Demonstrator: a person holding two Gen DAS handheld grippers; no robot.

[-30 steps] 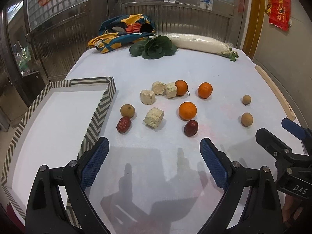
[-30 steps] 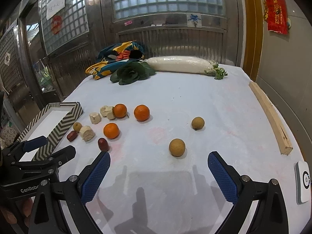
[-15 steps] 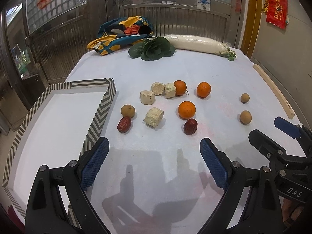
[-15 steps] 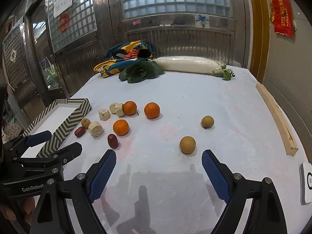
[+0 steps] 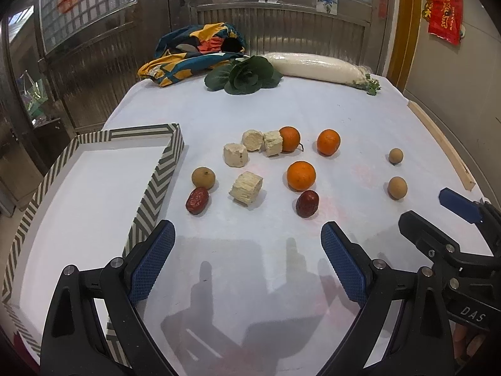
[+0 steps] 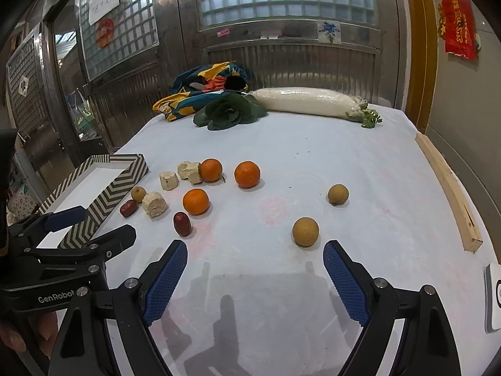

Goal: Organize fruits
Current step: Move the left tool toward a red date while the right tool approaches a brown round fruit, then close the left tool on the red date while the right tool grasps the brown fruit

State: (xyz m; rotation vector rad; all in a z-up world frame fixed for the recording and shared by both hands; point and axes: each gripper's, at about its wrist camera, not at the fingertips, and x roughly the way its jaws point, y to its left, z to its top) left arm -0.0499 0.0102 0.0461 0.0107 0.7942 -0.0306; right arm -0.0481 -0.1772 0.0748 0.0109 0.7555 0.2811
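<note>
1. Both tongs hover low over the near edge of the worktop (image 5: 313, 100), angled down at the spread of fruit. We hold the left tongs (image 5: 247, 263) with their blue pads well apart and nothing between them.
2. Our right tongs (image 6: 255, 277) have just been narrowing, yet they stand apart with only bare cloth between the pads. The nearest brown longan (image 6: 305, 231) sits just ahead of the right-hand pad, so we judge the narrowing is sizing the gap for that small fruit.
3. Nothing has been sorted: the striped tray (image 5: 170, 156) at the left is bare inside, placed there, we take it, as the place the fruit is to go.
4. Three oranges (image 5: 301, 175), two red dates (image 5: 307, 203), the longans and four pale cut chunks (image 5: 246, 187) lie loose in the middle of the worktop, mixed together.
5. One longan (image 5: 203, 178) and a date sit just beside the tray wall, an easy reach for the left tongs; two longans lie well apart to the right, nearer our right tongs.
</note>
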